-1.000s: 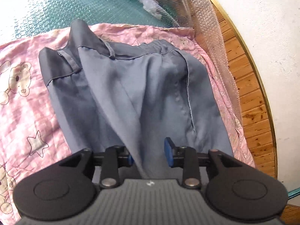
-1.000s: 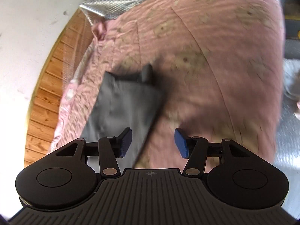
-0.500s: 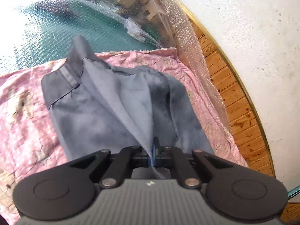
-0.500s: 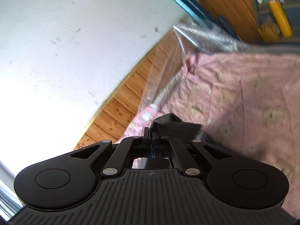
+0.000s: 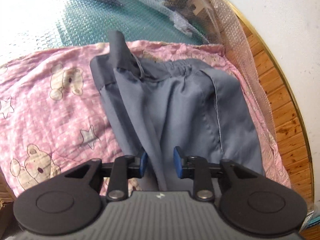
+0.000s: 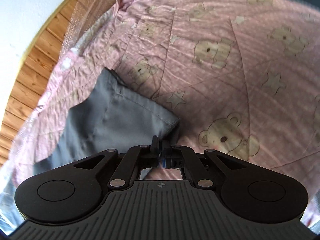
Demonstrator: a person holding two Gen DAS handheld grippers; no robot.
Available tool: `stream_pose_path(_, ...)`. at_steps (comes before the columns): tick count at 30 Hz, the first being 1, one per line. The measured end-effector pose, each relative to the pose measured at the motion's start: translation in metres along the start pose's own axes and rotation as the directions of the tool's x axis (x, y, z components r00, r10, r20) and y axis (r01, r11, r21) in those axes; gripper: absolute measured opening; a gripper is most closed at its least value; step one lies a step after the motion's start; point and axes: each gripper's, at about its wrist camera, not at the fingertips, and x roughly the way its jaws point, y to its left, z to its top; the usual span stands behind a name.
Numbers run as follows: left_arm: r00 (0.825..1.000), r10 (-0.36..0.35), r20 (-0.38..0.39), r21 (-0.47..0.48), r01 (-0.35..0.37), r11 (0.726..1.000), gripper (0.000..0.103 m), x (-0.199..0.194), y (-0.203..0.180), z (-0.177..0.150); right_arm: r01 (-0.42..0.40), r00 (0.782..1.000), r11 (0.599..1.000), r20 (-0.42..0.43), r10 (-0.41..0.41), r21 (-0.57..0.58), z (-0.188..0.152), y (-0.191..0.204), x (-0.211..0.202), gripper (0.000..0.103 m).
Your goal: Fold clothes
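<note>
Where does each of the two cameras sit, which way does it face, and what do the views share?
Left wrist: on the left gripper, looking along its open jaws at the grey trousers, waistband far, on the pink bear blanket; fabric lies between the jaws.
Right wrist: on the right gripper, looking down at a hem corner of the trousers, jaws shut on it.
Shared: trousers, blanket, wooden edge, bubble wrap.

Grey trousers, perhaps, between parted fingers
</note>
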Motion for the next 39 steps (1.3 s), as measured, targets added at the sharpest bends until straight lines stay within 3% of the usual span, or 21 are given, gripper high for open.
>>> stream_pose_path(3,0.999,0.002,0.043,-0.044,0.000,0.999,0.032,-0.004,0.010,0.017,0.100,0.991,0.993,0.098,-0.094,-0.061,-0.003,0.019,-0.024,0.029)
stream_pose_path(7,0.996,-0.021,0.087,-0.063,0.027,0.998,0.033,0.011,0.008,0.047,0.206,0.969,0.966,0.168,-0.180,-0.156,-0.019,0.057,-0.047,0.035)
stream_pose_path(8,0.996,-0.038,0.078,-0.036,0.041,0.999,0.025,0.018,0.003,0.054,0.206,0.970,0.960,0.168,-0.175,-0.190,-0.023,0.068,-0.048,0.035)
stream_pose_path(9,0.995,-0.065,0.071,0.027,0.063,0.998,0.002,0.021,-0.006,0.060,0.206,0.971,0.953,0.169,-0.170,-0.224,-0.026,0.078,-0.048,0.034)
stream_pose_path(10,0.990,-0.111,0.086,0.092,0.103,0.990,0.001,0.018,-0.017,0.066,0.201,0.972,0.949,0.168,-0.162,-0.242,-0.029,0.086,-0.048,0.033)
stream_pose_path(11,0.972,-0.201,0.121,0.112,0.188,0.976,0.001,0.007,-0.024,0.071,0.190,0.975,0.953,0.164,-0.153,-0.237,-0.030,0.090,-0.048,0.033)
stream_pose_path(12,0.935,-0.312,0.168,0.102,0.299,0.949,0.001,-0.006,-0.022,0.073,0.179,0.977,0.956,0.159,-0.144,-0.232,-0.032,0.095,-0.048,0.033)
stream_pose_path(13,0.905,-0.370,0.208,0.097,0.358,0.929,0.001,-0.012,-0.014,0.074,0.168,0.979,0.960,0.155,-0.135,-0.222,-0.034,0.099,-0.048,0.033)
stream_pose_path(14,0.918,-0.337,0.209,0.060,0.332,0.941,0.001,-0.005,0.001,0.076,0.157,0.981,0.965,0.147,-0.127,-0.211,-0.037,0.102,-0.047,0.034)
stream_pose_path(16,0.974,-0.199,0.104,-0.099,0.209,0.973,0.002,0.033,0.040,0.075,0.136,0.988,0.969,0.105,-0.116,-0.207,-0.046,0.110,-0.039,0.034)
stream_pose_path(18,0.990,-0.140,0.035,-0.138,0.143,0.980,0.012,0.050,0.056,0.069,0.128,0.991,0.966,0.061,-0.118,-0.223,-0.057,0.116,-0.032,0.034)
stream_pose_path(22,0.988,-0.147,0.040,-0.155,0.151,0.976,0.032,0.035,0.056,0.063,0.109,0.994,0.973,0.011,-0.109,-0.205,-0.079,0.125,-0.027,0.034)
stream_pose_path(24,0.990,-0.139,0.022,-0.083,0.140,0.987,0.042,0.031,0.044,0.061,0.093,0.995,0.983,-0.006,-0.095,-0.155,-0.087,0.121,-0.028,0.034)
stream_pose_path(25,0.991,-0.134,0.007,-0.038,0.134,0.990,0.041,0.030,0.037,0.060,0.084,0.996,0.988,-0.013,-0.086,-0.128,-0.091,0.119,-0.028,0.034)
stream_pose_path(26,0.993,-0.120,0.003,0.021,0.120,0.993,0.017,0.031,0.030,0.060,0.075,0.997,0.992,-0.020,-0.077,-0.100,-0.094,0.117,-0.028,0.034)
stream_pose_path(27,0.996,-0.089,0.009,0.077,0.088,0.993,0.003,0.034,0.028,0.062,0.063,0.997,0.996,-0.027,-0.065,-0.067,-0.097,0.113,-0.028,0.035)
stream_pose_path(30,0.999,-0.049,0.000,0.056,0.049,0.997,0.005,0.029,0.038,0.061,0.028,0.999,0.998,-0.037,-0.026,0.057,-0.103,0.094,-0.030,0.037)
stream_pose_path(32,0.999,-0.033,-0.010,0.023,0.033,0.999,0.011,0.024,0.046,0.060,0.002,0.999,0.991,-0.034,0.003,0.132,-0.107,0.079,-0.034,0.038)
stream_pose_path(34,1.000,-0.026,-0.013,-0.014,0.026,1.000,0.024,0.015,0.053,0.057,-0.024,0.999,0.980,-0.015,0.028,0.199,-0.111,0.061,-0.041,0.040)
stream_pose_path(36,0.999,-0.034,0.000,-0.050,0.034,0.998,0.047,-0.003,0.056,0.049,-0.049,0.999,0.962,0.000,0.050,0.267,-0.113,0.040,-0.046,0.047)
stream_pose_path(39,0.997,-0.064,-0.053,-0.027,0.062,0.998,0.049,-0.012,0.045,0.027,-0.087,0.996,0.939,0.031,0.081,0.333,-0.110,0.015,-0.044,0.050)
